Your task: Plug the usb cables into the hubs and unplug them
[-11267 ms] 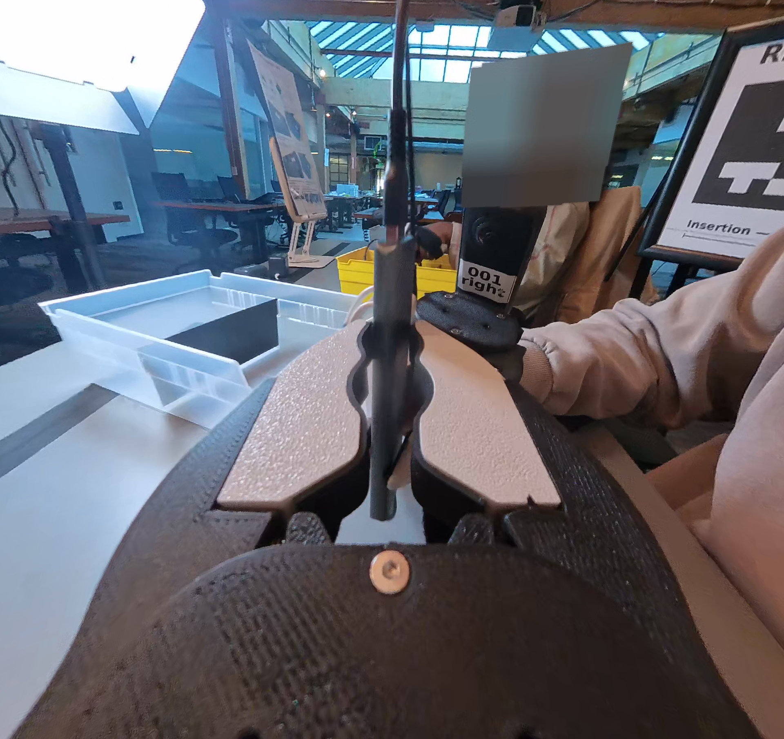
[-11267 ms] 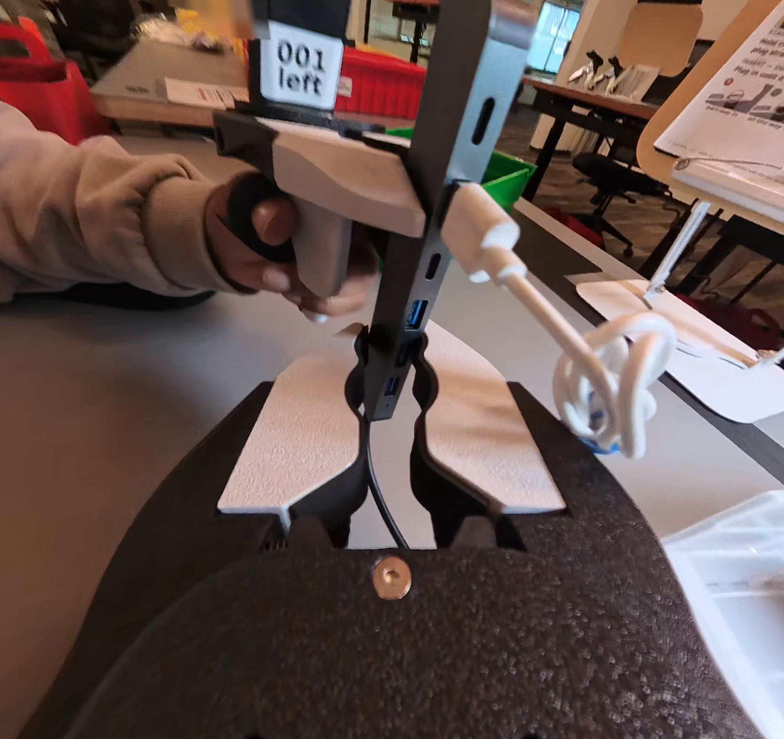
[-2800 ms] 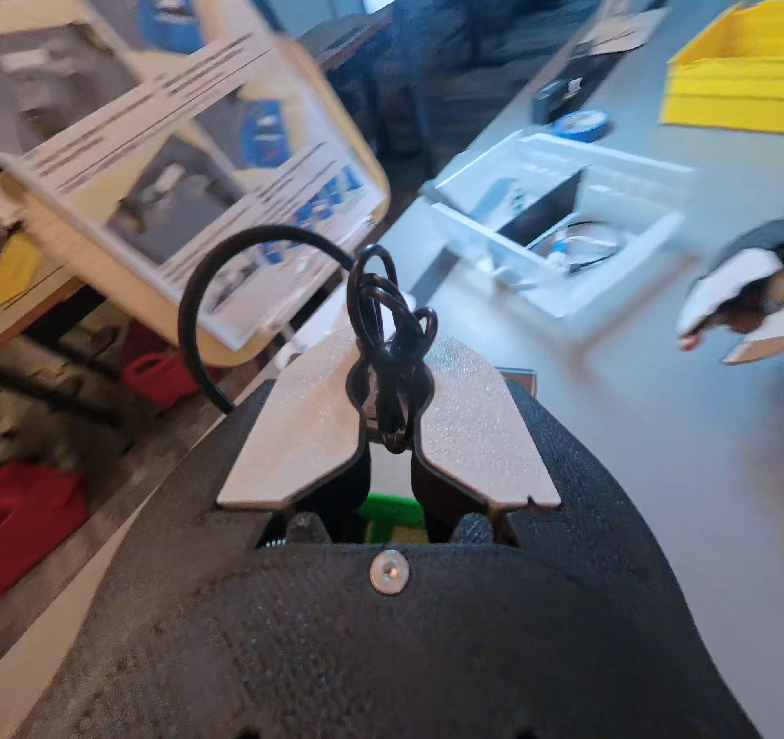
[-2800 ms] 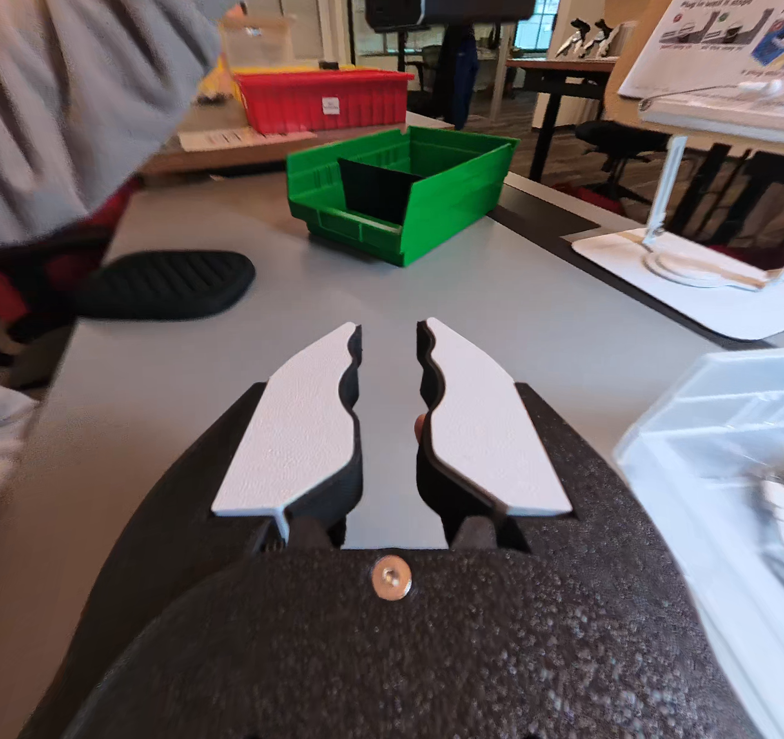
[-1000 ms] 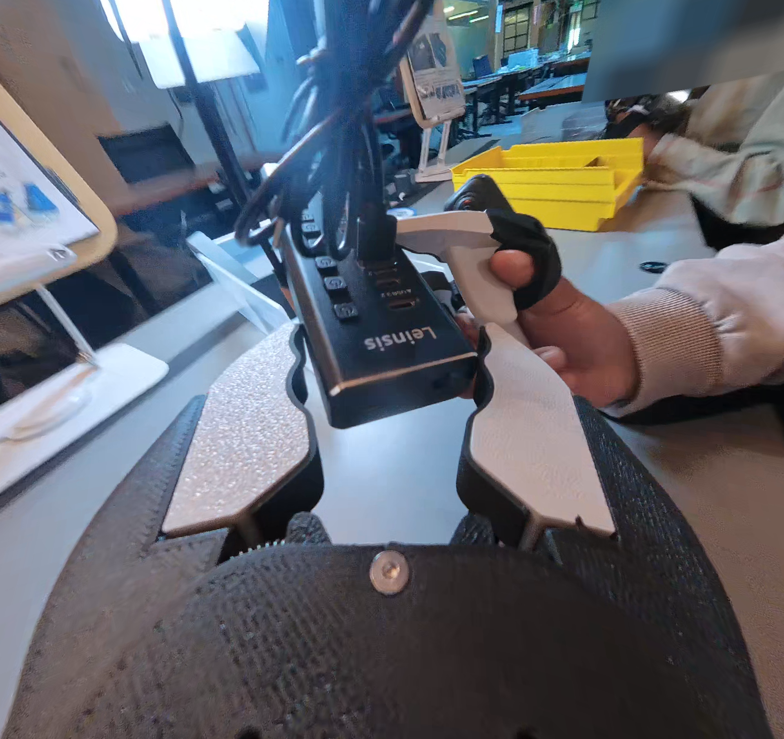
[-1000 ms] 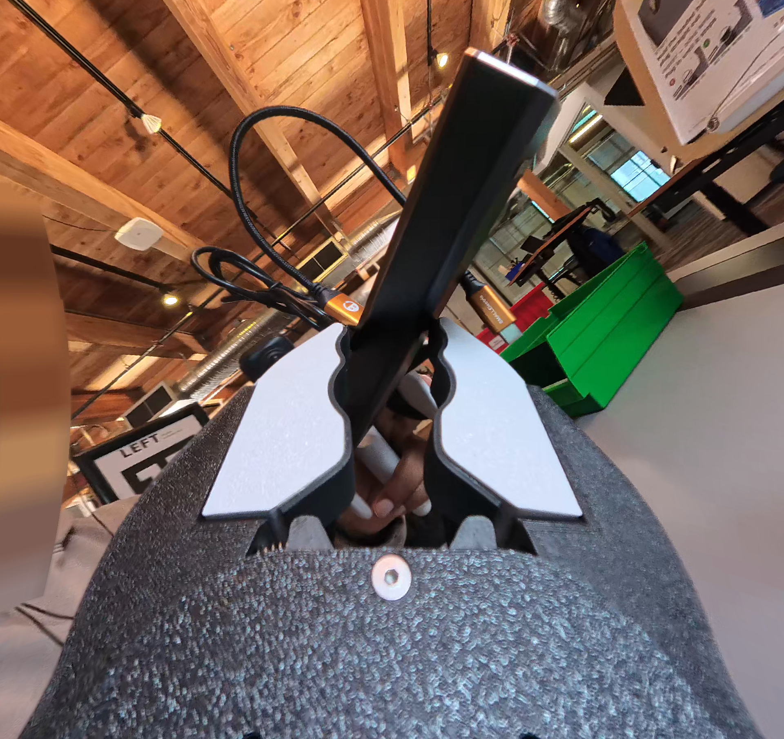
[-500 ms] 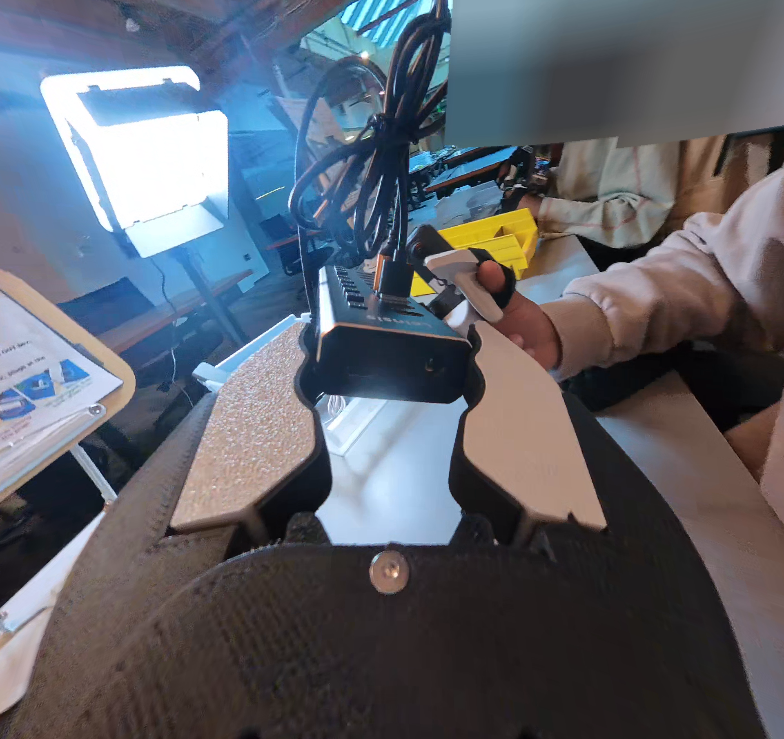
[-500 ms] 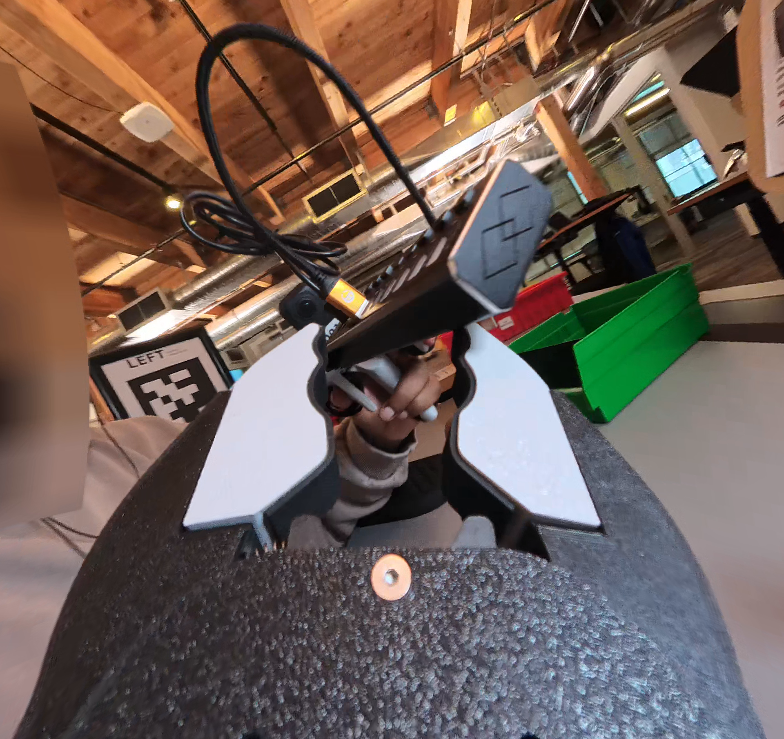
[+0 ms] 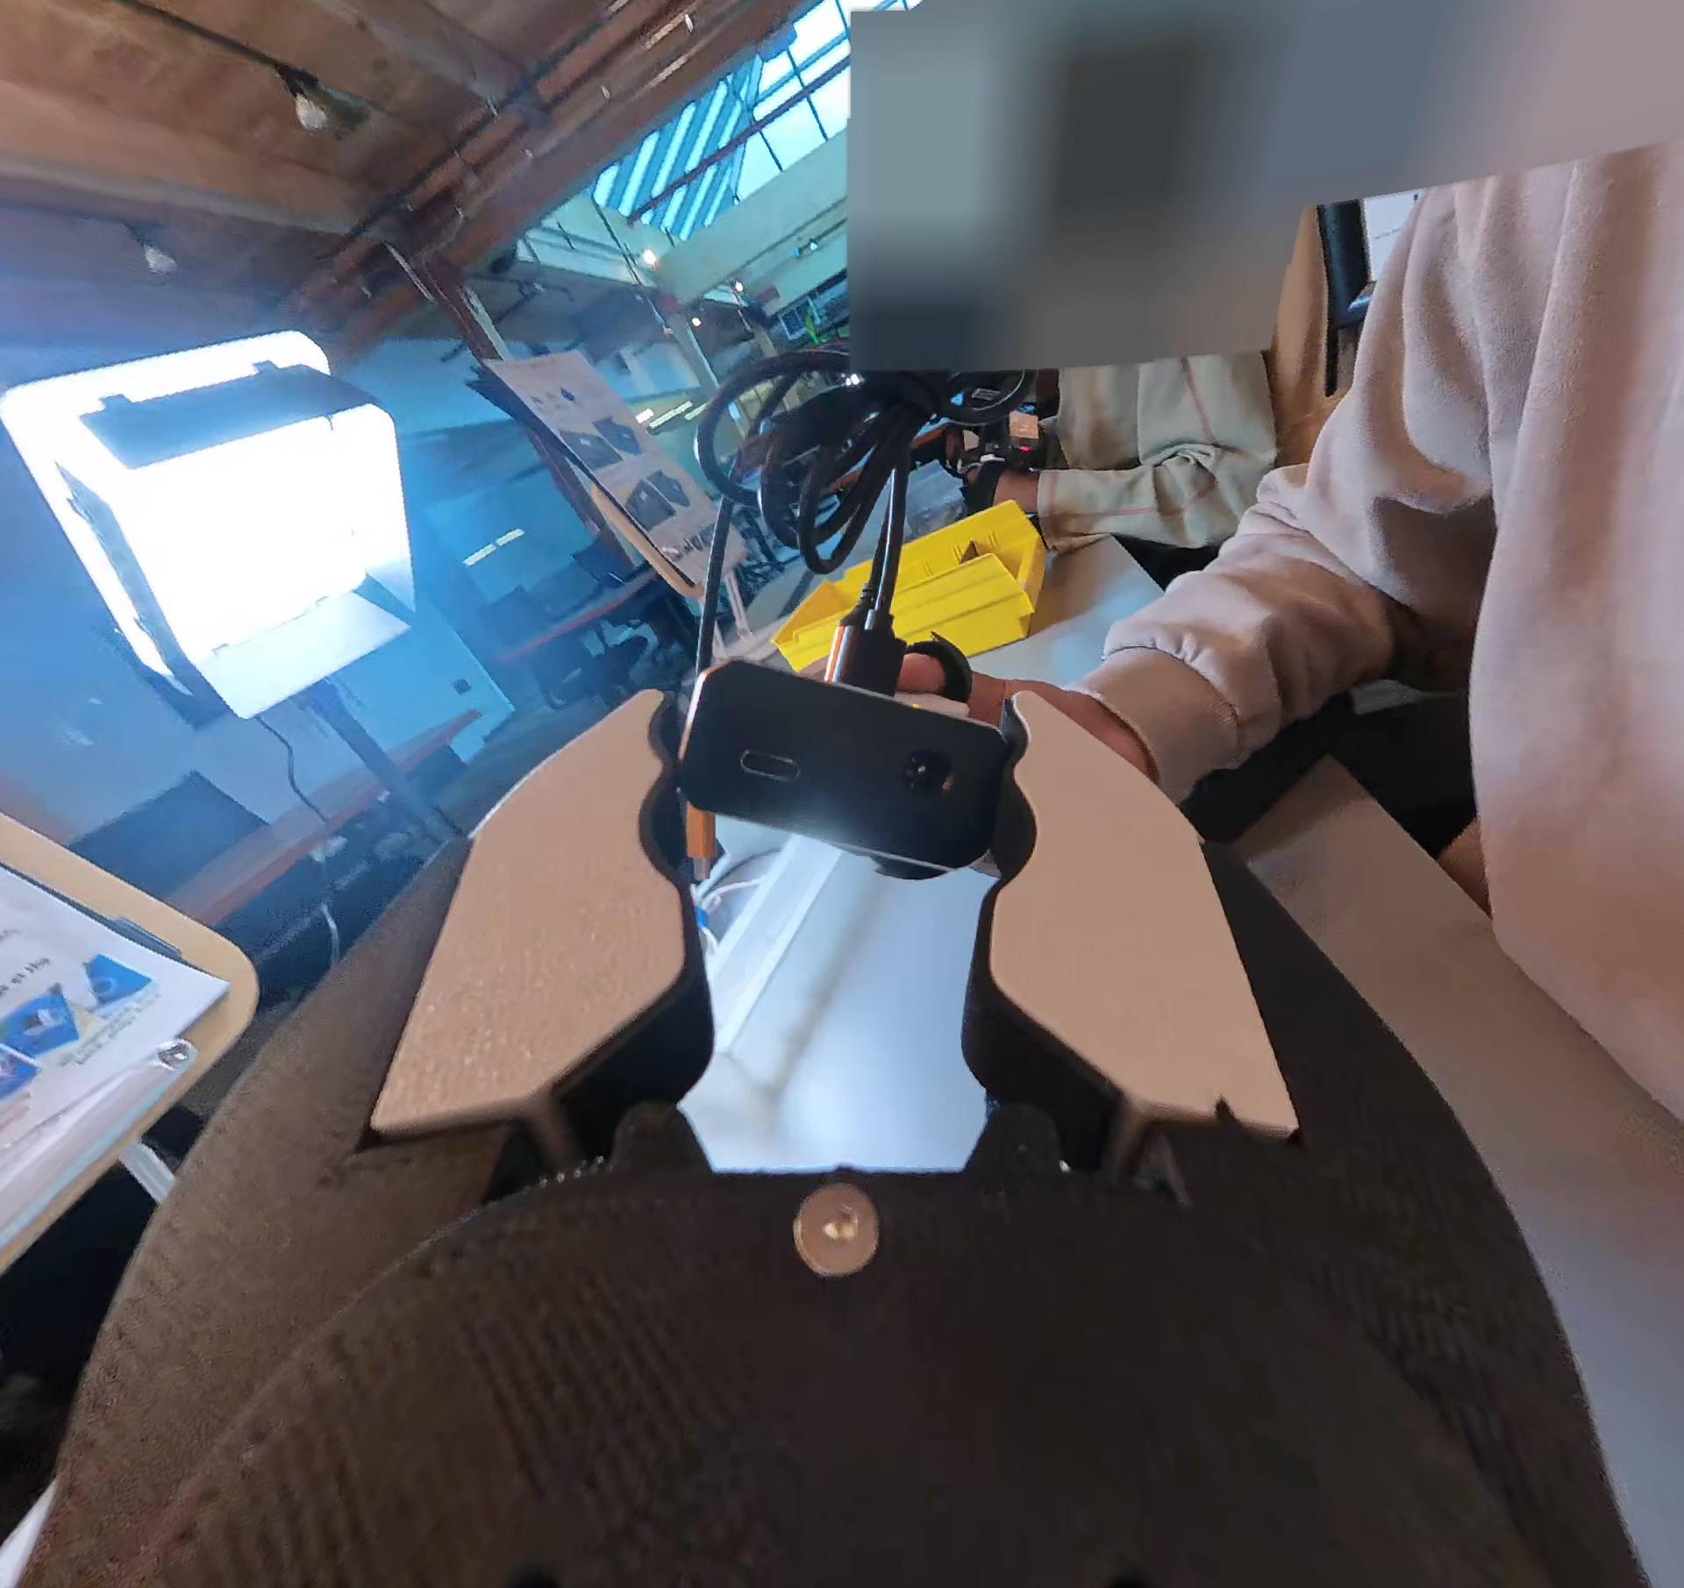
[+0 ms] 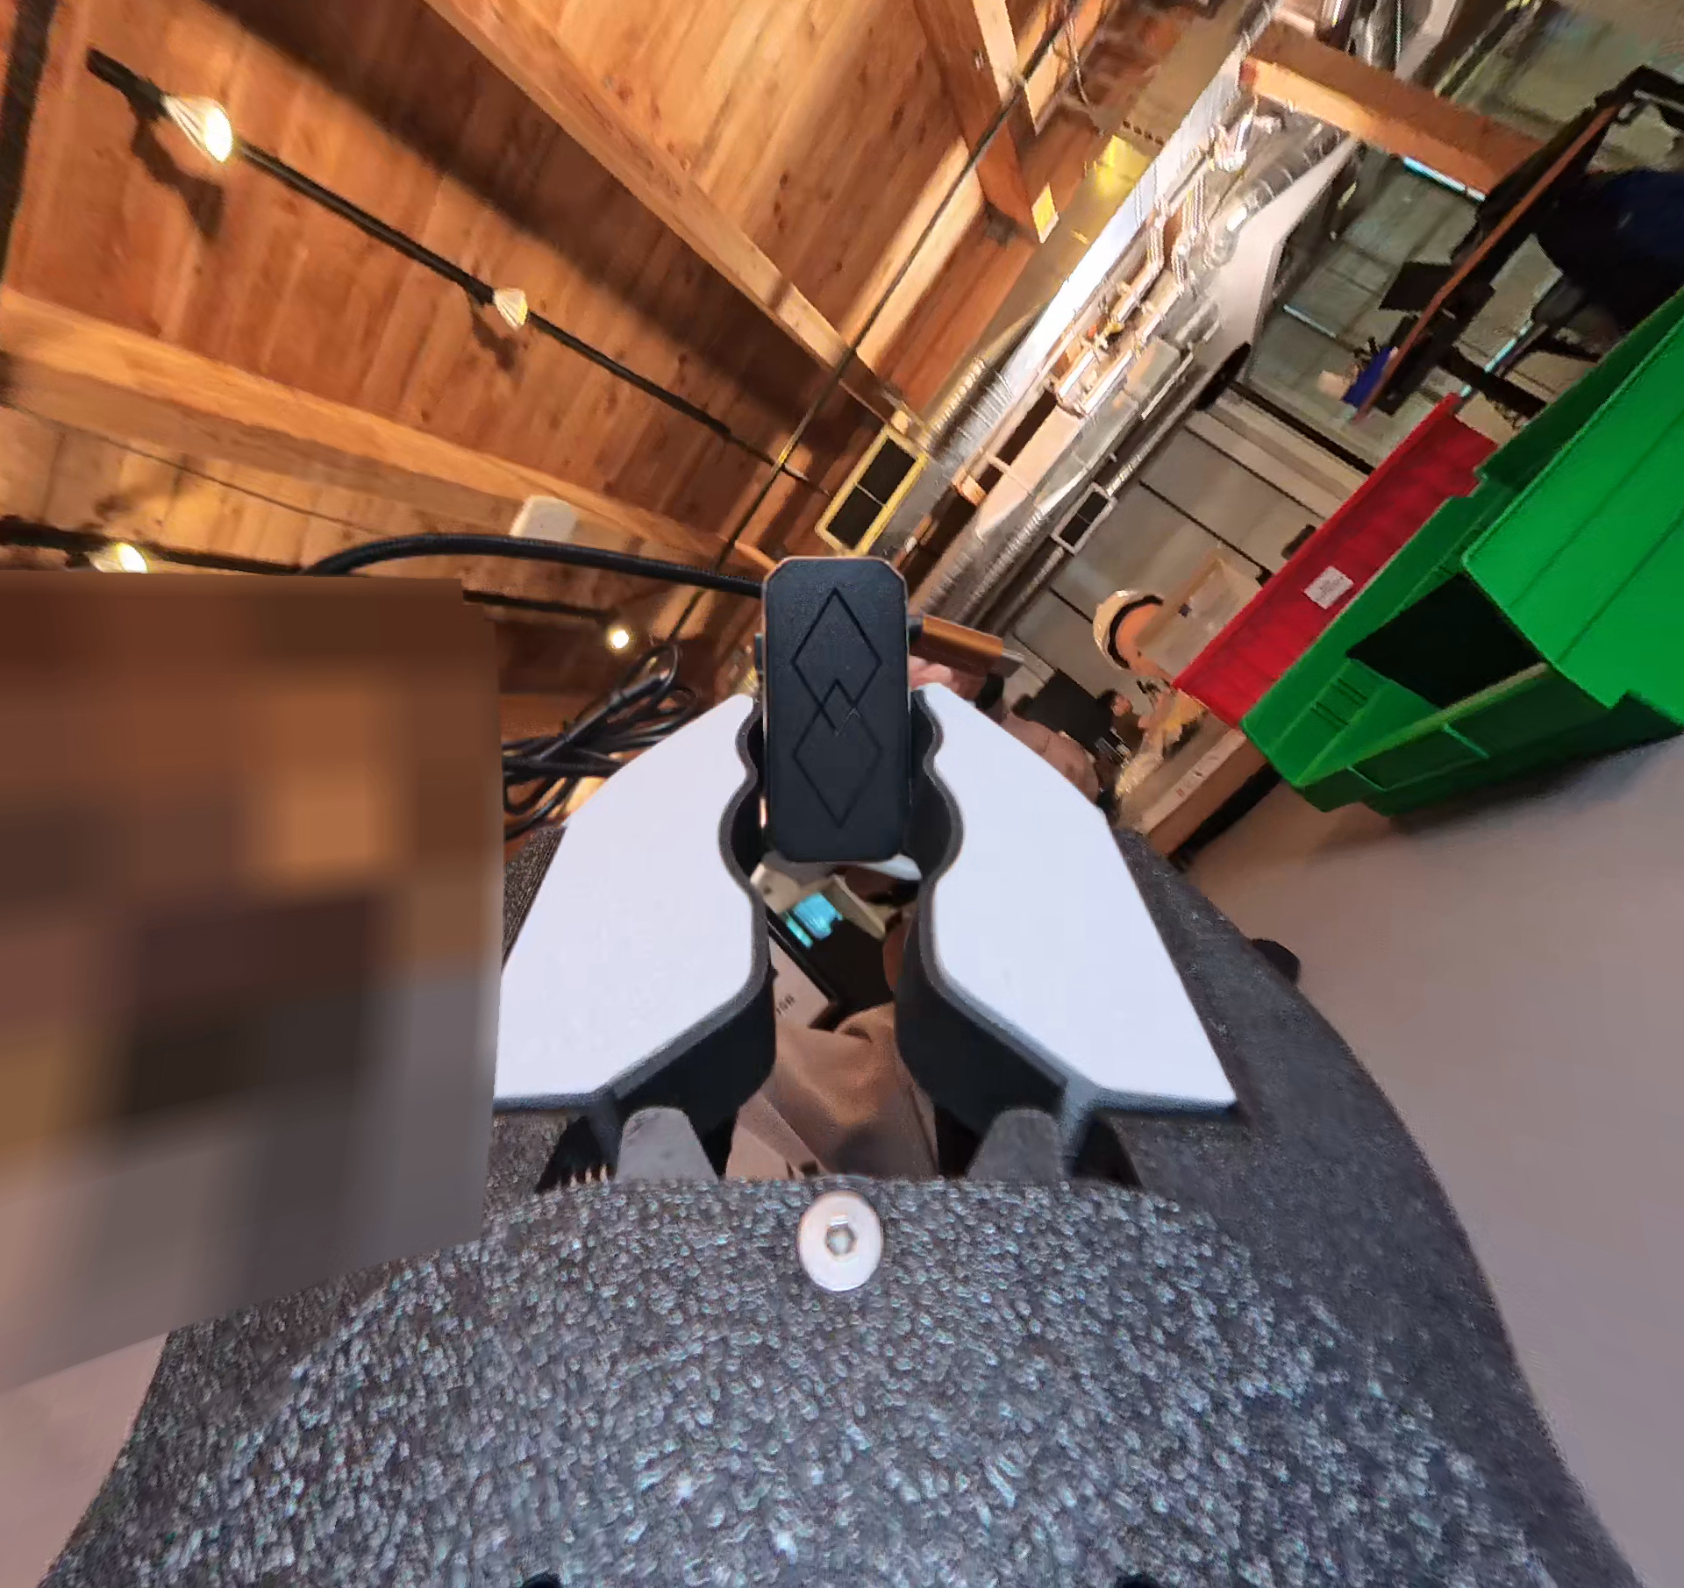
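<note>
Left wrist view shows the left gripper squeezing the black hub, and the right gripper tilts up, squeezing its other end.

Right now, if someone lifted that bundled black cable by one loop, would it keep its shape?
Probably not. The braided black cable sags in loose coils above the black rectangular hub, so it looks floppy. Its plug seems seated in the hub, so tugging might drag that along.

Open-plan workshop or lab in a converted industrial loft: timber ceiling with beams and track lights, exposed ducts, skylights. Studio light panel, instruction boards, green, red and yellow bins on grey tabletops.
</note>
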The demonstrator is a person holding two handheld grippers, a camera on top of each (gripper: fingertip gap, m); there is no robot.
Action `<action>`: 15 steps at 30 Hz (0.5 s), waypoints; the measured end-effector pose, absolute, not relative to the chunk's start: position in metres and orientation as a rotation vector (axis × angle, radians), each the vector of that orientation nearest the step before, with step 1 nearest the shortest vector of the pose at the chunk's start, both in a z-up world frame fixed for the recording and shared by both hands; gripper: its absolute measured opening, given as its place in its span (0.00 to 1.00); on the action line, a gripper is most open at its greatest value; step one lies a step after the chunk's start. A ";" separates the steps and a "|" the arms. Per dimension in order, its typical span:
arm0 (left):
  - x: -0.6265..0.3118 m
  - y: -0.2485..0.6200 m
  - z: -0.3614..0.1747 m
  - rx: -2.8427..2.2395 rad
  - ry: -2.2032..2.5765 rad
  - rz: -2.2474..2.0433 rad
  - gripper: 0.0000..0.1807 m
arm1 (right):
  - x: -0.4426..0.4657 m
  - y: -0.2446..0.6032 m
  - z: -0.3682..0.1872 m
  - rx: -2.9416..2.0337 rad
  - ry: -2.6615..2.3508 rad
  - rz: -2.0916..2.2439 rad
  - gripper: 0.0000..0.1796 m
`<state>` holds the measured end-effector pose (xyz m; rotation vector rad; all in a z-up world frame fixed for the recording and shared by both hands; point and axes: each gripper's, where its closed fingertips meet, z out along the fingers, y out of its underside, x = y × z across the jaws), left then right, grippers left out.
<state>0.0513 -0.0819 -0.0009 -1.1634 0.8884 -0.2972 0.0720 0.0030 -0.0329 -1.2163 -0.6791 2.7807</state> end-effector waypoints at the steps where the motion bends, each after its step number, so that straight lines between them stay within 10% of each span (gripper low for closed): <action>1: 0.054 -0.082 0.000 -1.144 0.890 -0.272 0.37 | 0.073 0.005 -0.031 -1.207 -0.625 2.803 0.15; 15: 0.069 -0.076 0.003 -1.061 0.809 -0.203 0.36 | 0.059 -0.027 -0.045 -1.282 -0.396 3.097 0.17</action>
